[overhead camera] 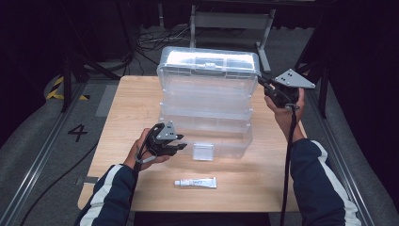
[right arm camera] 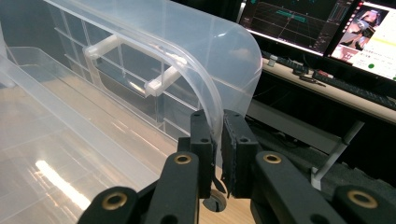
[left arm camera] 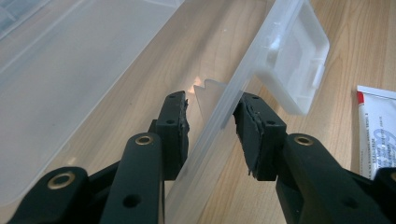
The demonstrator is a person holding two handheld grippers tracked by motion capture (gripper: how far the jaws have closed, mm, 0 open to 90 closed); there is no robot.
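- Lifting the lid (overhead camera: 209,59) of the clear storage box (overhead camera: 207,122), which fills the centre of the high view on the wooden surface (overhead camera: 131,103); I judge that as the step in hand.
- My right claw (right arm camera: 216,140), at the upper right of the high view, is pinched tight on the lid's curved rim, so I'd swing it along the hinge's arc, not pull straight.
- My left claw (left arm camera: 210,126) straddles the box's front wall beside the latch flap (left arm camera: 294,60); its jaws stand partly apart, pads not clearly pressing, so I'd close them to steady the base.
- I'd keep the white tube (overhead camera: 196,182), at the bottom centre, undisturbed.
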